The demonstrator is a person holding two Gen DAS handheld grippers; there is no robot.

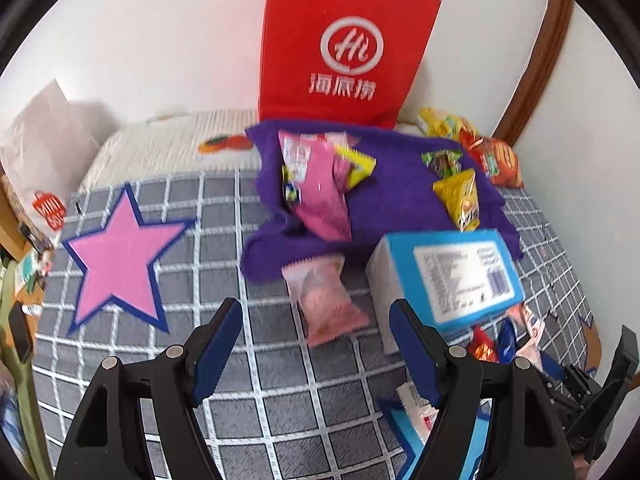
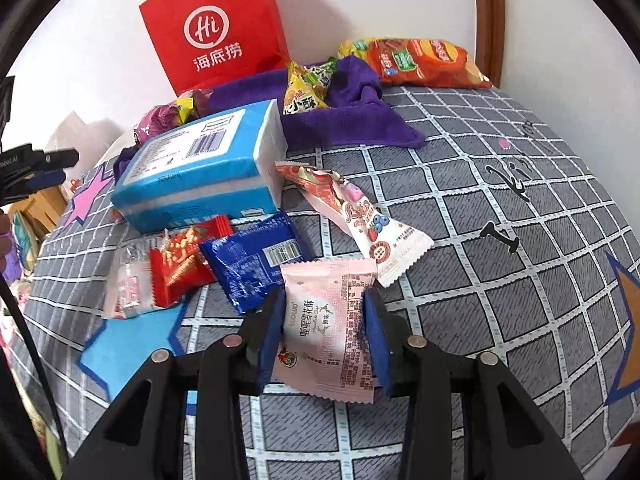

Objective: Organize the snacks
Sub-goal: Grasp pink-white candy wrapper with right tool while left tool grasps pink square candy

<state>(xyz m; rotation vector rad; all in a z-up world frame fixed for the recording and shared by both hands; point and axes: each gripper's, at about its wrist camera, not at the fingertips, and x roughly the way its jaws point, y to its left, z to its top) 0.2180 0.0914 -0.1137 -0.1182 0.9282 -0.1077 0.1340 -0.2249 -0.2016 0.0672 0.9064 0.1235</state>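
Observation:
Snacks lie scattered on a grey checked bedspread [image 1: 280, 400]. My left gripper [image 1: 316, 312] is open and empty above it, just short of a pale pink snack packet [image 1: 324, 296]. A blue box [image 1: 452, 272] stands to its right; it also shows in the right wrist view [image 2: 200, 172]. A purple towel [image 1: 400, 200] holds a pink bag [image 1: 316, 188] and yellow packets [image 1: 460, 196]. My right gripper [image 2: 324, 304] has its jaws on either side of a pink nougat packet [image 2: 328, 328] and grips it. A blue packet [image 2: 256, 264], a red packet [image 2: 184, 260] and a white strawberry packet [image 2: 360, 220] lie beside it.
A red paper bag [image 1: 344, 48] stands against the white wall behind the towel. An orange chip bag [image 2: 424, 60] lies at the far right corner by a wooden frame [image 1: 536, 64]. A white plastic bag [image 1: 44, 148] sits at the left bed edge.

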